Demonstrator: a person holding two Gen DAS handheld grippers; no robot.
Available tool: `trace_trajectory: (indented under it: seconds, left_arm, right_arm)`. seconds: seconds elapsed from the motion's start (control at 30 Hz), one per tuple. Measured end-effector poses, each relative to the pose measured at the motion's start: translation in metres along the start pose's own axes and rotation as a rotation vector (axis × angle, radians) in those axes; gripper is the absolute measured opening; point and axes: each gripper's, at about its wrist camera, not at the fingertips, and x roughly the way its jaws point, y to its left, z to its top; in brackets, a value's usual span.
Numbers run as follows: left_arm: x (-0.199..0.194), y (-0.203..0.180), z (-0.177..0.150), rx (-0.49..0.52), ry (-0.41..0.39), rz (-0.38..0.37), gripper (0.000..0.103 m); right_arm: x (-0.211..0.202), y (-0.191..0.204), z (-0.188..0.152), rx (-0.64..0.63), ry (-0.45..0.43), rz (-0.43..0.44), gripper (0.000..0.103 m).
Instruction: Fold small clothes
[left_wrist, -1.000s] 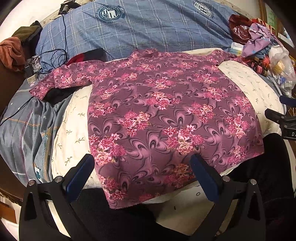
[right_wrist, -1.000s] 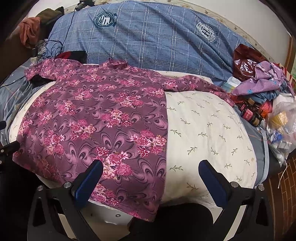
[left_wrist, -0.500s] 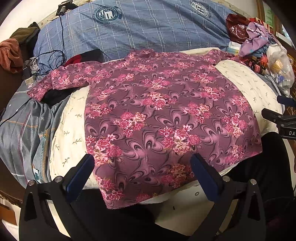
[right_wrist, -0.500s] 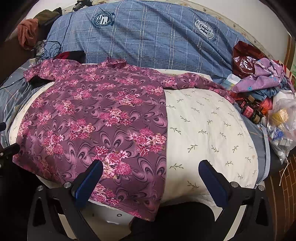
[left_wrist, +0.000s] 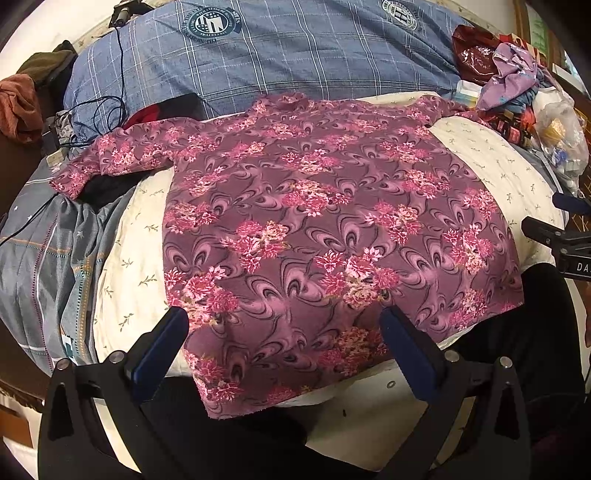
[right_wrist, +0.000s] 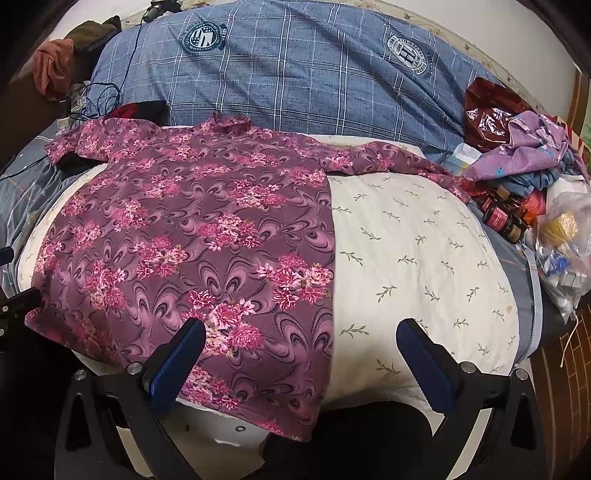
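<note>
Your left gripper (left_wrist: 284, 325) and right gripper (right_wrist: 301, 336) hover released over the shirt's (left_wrist: 325, 236) hem (cushion (right_wrist: 417, 258) bare rightward).

Both wrist views face the shirt (left_wrist: 325, 236) from its hem

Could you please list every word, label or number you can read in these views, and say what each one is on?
"DA": white letters, cut off at the frame edge, on the right hand-held gripper seen from the left wrist view.
"H": large letter in the round white crest on the blue plaid blanket; its ring text is too small to read.
Dark teal crest: ring text blurred.
Bottle labels: unreadable.
</note>
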Motion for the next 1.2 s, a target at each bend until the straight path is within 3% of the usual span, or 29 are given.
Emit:
trace_trajectory:
  seconds: [0.33, 0.43, 0.53, 0.67, 0.8, 0.9, 1.0, 1.07, 1.1, 1.2]
  left_arm:
    - [0.006, 0.008, 0.005, -0.041, 0.029, -0.037, 0.103]
    - [0.006, 0.047, 0.012, -0.156, 0.034, -0.051, 0.103]
    - [0.009, 0.110, 0.015, -0.328, 0.063, -0.036, 0.103]
    - [0.018, 0.153, 0.004, -0.425, 0.117, 0.005, 0.103]
    - [0.035, 0.167, -0.011, -0.526, 0.194, -0.080, 0.103]
    - [0.050, 0.165, -0.020, -0.584, 0.250, -0.149, 0.103]
    - [0.057, 0.160, -0.022, -0.593, 0.276, -0.156, 0.103]
    - [0.057, 0.159, -0.020, -0.596, 0.279, -0.168, 0.103]
    - [0.056, 0.161, -0.021, -0.599, 0.278, -0.177, 0.103]
    - [0.053, 0.163, -0.021, -0.612, 0.273, -0.210, 0.103]
  right_arm:
    - [0.011, -0.010, 0.001, 0.069, 0.029, 0.055, 0.103]
    - [0.020, -0.024, 0.000, 0.119, 0.047, 0.065, 0.102]
    - [0.029, -0.047, -0.005, 0.172, 0.052, 0.050, 0.102]
    - [0.049, -0.065, -0.014, 0.219, 0.103, 0.071, 0.096]
    - [0.083, -0.057, -0.023, 0.249, 0.194, 0.157, 0.083]
    - [0.085, -0.037, -0.024, 0.182, 0.167, 0.142, 0.082]
    - [0.078, -0.009, -0.021, 0.033, 0.129, 0.181, 0.029]
    - [0.075, -0.003, -0.020, -0.013, 0.113, 0.168, 0.017]
    - [0.073, -0.010, -0.017, 0.006, 0.111, 0.202, 0.008]
    - [0.057, -0.049, -0.010, 0.128, 0.039, 0.263, 0.007]
